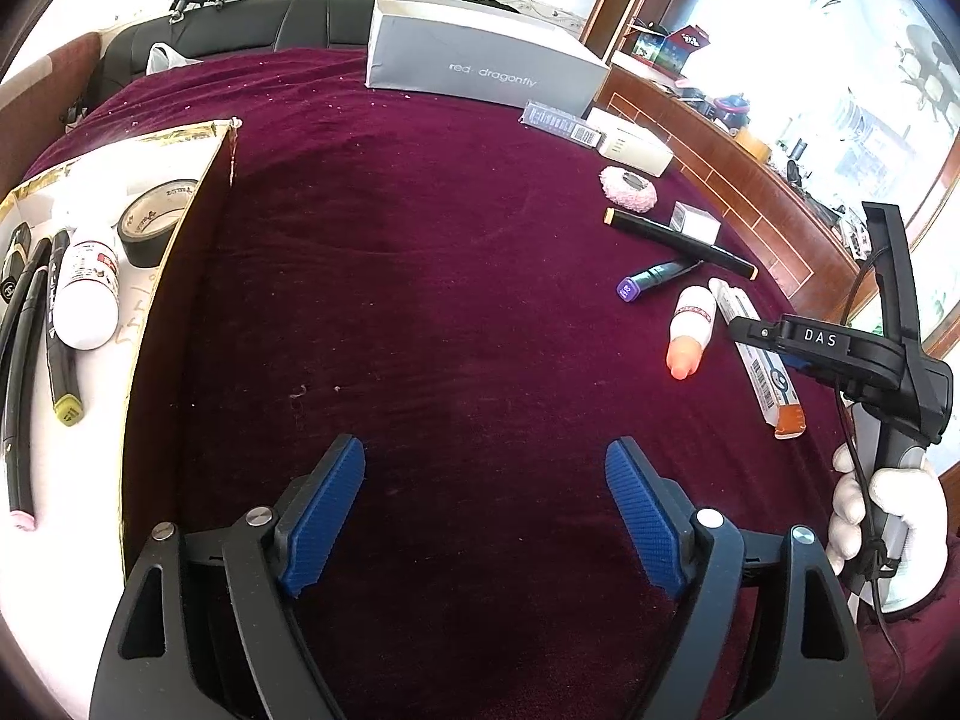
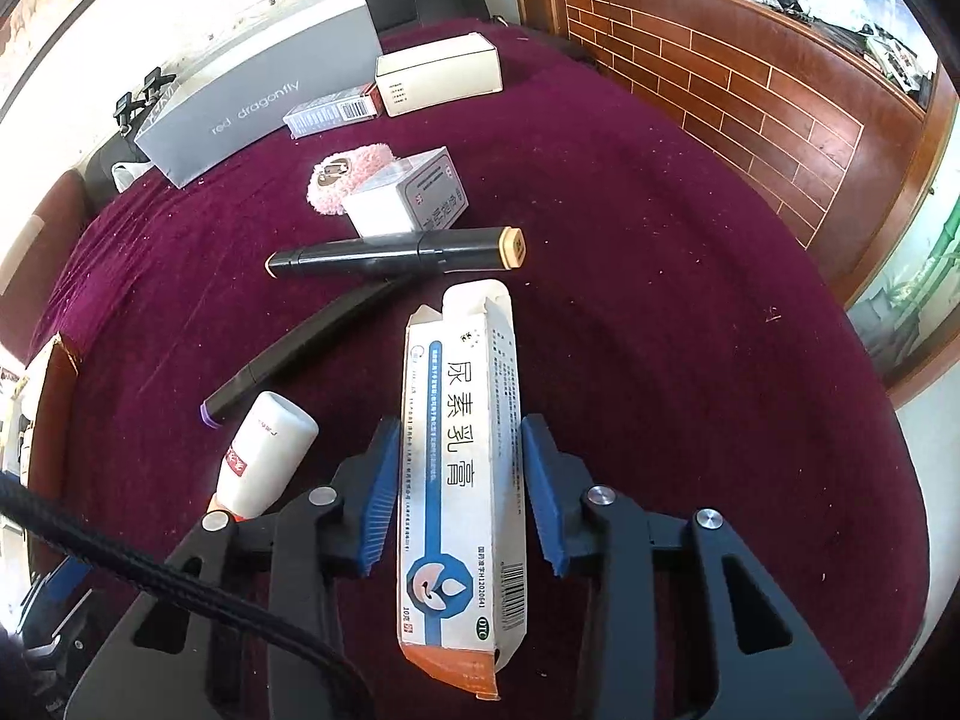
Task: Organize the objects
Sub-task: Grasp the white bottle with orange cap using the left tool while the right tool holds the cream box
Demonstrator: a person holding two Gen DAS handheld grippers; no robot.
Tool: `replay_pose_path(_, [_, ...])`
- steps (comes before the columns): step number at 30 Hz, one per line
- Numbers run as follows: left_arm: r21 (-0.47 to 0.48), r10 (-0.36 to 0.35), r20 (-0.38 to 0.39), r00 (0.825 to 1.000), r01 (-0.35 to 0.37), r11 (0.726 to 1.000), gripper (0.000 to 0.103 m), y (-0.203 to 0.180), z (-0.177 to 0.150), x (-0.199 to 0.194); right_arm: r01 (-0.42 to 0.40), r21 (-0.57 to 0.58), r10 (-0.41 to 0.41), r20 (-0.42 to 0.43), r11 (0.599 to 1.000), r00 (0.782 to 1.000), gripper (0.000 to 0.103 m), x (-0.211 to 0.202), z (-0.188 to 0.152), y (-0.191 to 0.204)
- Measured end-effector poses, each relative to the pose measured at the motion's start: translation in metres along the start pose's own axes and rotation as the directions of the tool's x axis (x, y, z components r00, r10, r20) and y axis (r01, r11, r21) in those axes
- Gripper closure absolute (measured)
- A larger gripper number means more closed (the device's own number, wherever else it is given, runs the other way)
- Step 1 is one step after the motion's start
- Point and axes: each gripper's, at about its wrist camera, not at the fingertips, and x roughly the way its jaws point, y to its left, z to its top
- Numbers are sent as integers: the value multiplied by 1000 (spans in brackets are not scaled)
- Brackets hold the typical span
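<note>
- Maroon bedspread [image 2: 690, 312] under scattered items; soft, uneven support.
- Storage box [image 1: 174, 276] well apart at left: long carry, risk of dropping.
- Ointment carton [image 2: 462, 468] clamped between right gripper [image 2: 461, 480] pads; thin card may crush or pivot.
- Left gripper [image 1: 483, 510] wide, empty.
</note>
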Motion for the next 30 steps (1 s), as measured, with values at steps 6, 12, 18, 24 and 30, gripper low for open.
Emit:
replay_pose_path(6, [27, -5, -12, 1000, 6, 1000, 16, -4, 0, 2, -28, 10, 28, -2, 1000, 1000, 66, 1, 1, -5])
replay_pose_path(12, [69, 24, -37, 999, -22, 997, 16, -17, 5, 8, -65, 16, 65, 11, 998, 998, 66, -1, -1, -10])
replay_pose_path(18, [259, 76, 21, 997, -79, 963, 16, -81, 26, 17, -123, 21, 122, 44, 992, 992, 66, -3, -6, -17])
replay_pose_path(24, [398, 145, 67, 987, -160, 903, 16, -136, 39, 43, -166, 34, 164, 54, 986, 985, 66, -3, -6, -23])
replay_pose_path(30, [452, 178, 46, 983, -179, 874, 22, -157, 44, 71, -229, 60, 226, 50, 972, 973, 66, -1, -3, -33])
